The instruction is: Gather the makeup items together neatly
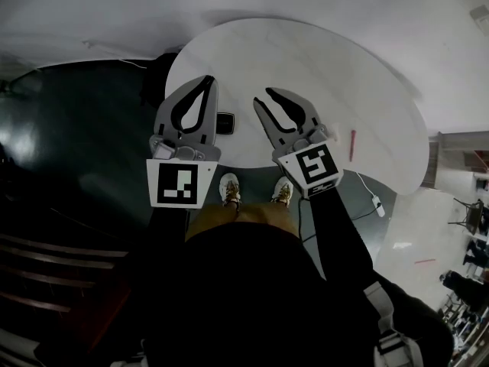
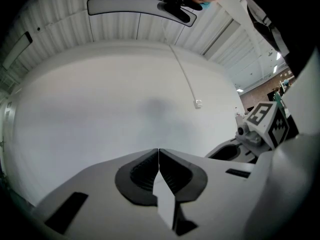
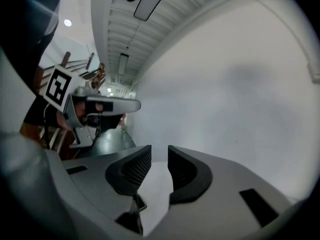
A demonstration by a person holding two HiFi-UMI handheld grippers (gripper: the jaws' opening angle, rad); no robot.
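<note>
**Item location.** Two makeup items lie on the white round table. A small dark flat case sits close to the table's near edge. A slim red stick lies farther along that edge, toward the table's right side. The two are well apart, so nothing is gathered yet.

**Tong state.** The left gripper is clenched, its pads meeting with nothing between them. It hangs over the table's near edge, just left of the case. The right gripper has its jaws slightly parted and empty. It hangs over the same edge, between the case and the stick.

**Procedure (judged).** The step in hand looks like the approach to a first item.
1. Widen the right jaws beyond the stick's thickness before descending.
2. Set the jaws across the stick, at mid-length, so it does not swing.
3. Close only once both pads bracket it.
4. Lay it beside the case and parallel to it, back from the table's edge.
5. The flat case will likely slide more easily than it lifts, so the clenched left gripper could nudge it.

**Markings.** Each gripper's cube carries a black-and-white square marker. No brand name or lettering can be read on the case or the stick.
</note>
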